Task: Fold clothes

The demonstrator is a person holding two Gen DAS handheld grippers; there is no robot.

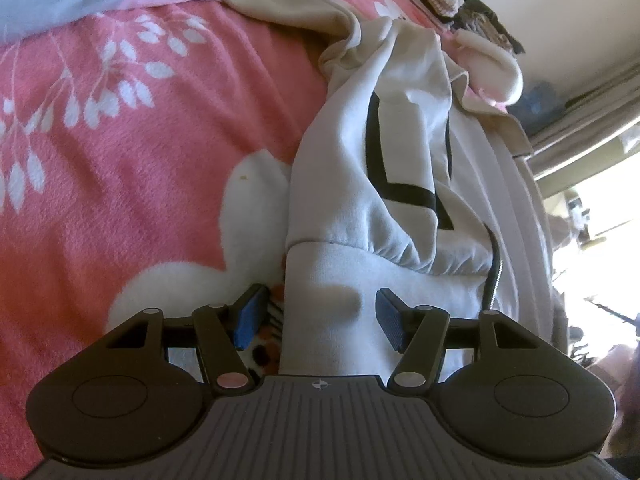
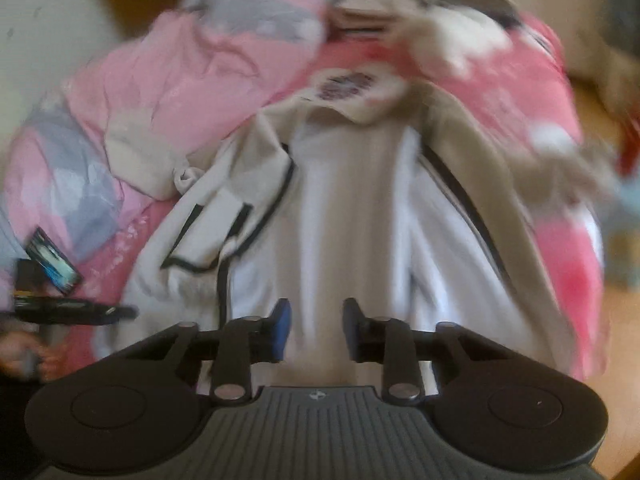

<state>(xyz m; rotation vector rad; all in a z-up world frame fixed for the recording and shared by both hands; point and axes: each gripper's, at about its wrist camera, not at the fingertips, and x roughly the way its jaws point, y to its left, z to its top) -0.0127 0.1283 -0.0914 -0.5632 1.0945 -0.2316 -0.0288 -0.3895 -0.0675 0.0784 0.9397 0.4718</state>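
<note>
Daylight glares at left view's right edge; right view motion-blurred; fisheye-curved edges.

Pink floral bedspread, bright window

Bedroom: floral bedspread, heaped clothes.

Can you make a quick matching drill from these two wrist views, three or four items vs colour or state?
Things:
1. jacket
2. blanket
3. left gripper
4. finger pads

Traits:
A. blue
B. pink with white leaves
C. open, hem between the jaws
D. light grey, black stripes

Pairs: 1-D, 2-B, 3-C, 4-A
</note>
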